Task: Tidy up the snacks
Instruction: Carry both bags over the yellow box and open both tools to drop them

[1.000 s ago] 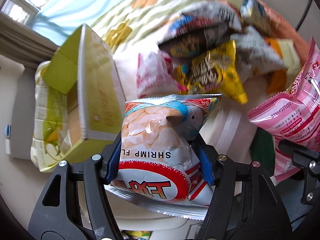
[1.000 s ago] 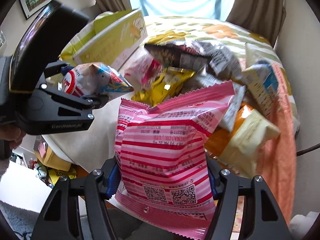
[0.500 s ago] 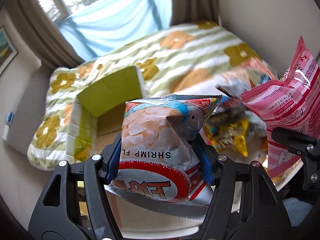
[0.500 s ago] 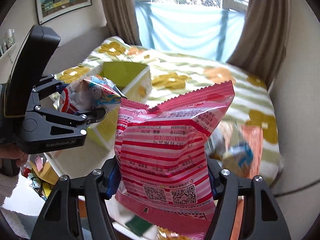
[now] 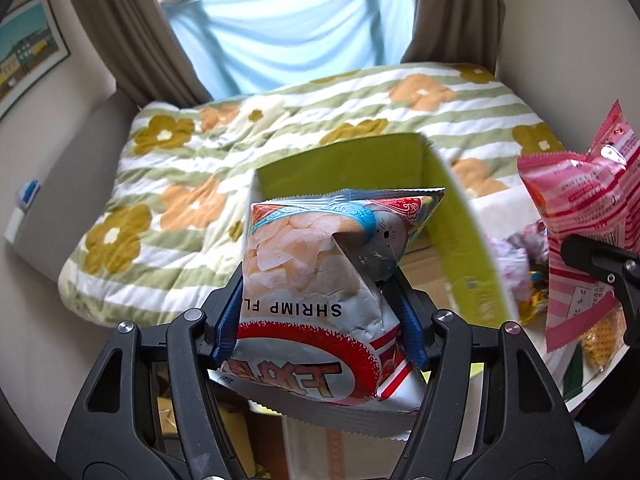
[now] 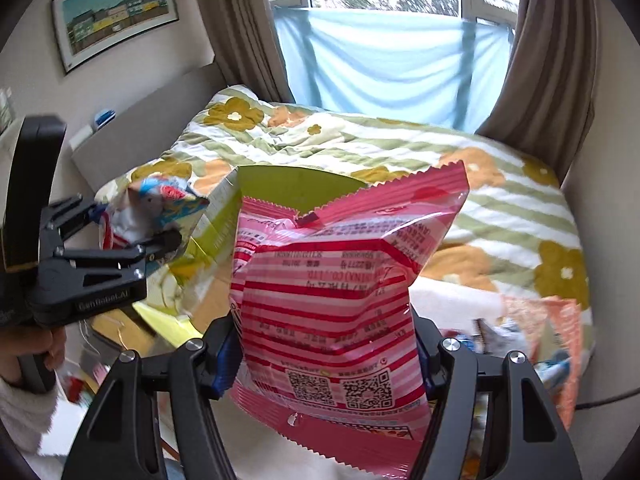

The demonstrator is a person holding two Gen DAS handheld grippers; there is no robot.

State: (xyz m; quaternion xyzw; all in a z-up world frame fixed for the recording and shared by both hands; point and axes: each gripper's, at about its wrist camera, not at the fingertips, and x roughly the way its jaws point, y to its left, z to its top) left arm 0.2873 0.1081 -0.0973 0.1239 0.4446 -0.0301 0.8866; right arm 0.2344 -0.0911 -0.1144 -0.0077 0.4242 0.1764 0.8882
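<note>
1. Where the left gripper (image 5: 320, 304) appears, its blue pads clamp a shrimp-chip bag (image 5: 320, 280), held up near the green cardboard box (image 5: 460, 232).
2. Centre: the box stands open before the flowered quilt (image 5: 180, 168).
3. Right: the right gripper (image 6: 324, 354) clamps a pink striped bag (image 6: 332, 300); loose snack packets (image 5: 532, 280) lie far right.

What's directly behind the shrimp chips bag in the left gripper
An open green cardboard box stands behind the shrimp chips bag, with the flowered quilt beyond. The bag covers most of the box's inside, so its contents cannot be seen.
</note>
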